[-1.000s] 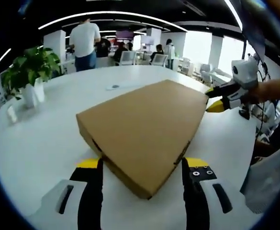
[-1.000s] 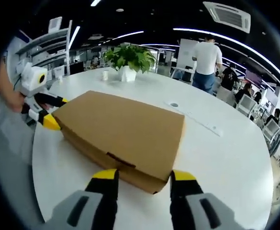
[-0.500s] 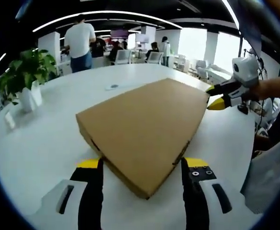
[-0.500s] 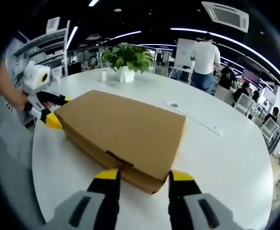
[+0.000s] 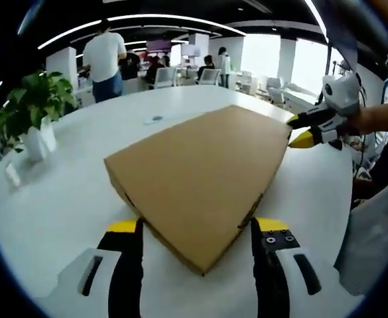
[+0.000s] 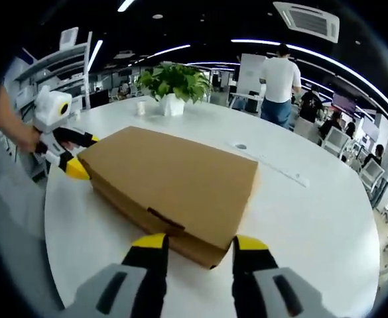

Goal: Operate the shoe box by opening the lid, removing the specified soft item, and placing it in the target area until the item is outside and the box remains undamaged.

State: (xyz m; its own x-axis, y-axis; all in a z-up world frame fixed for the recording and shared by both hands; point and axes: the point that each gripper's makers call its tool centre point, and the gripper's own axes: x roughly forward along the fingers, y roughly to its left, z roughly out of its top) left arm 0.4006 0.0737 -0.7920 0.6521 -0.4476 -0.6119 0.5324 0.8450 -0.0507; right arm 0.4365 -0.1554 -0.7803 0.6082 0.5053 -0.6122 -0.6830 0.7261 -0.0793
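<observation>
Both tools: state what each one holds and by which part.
Nothing is held. The left tool and right tool each stand open astride a corner of the closed brown cardboard shoe box; contact cannot be told.

Bright and even in both views. Long strip lights (image 5: 147, 20) glowing at twelve o'clock in the left gripper view, bent into curves by the lens. More strip lights (image 6: 293, 48) toward one o'clock in the right gripper view. Strong daylight from windows (image 5: 300, 63) at two o'clock, washed out white. Soft glare on the white table (image 6: 313, 218). Small, faint shadow under the box (image 5: 200, 172). Middle sharp; edges stretched, bent and a bit blurry. Far-off people (image 6: 280, 79) fuzzy.
</observation>
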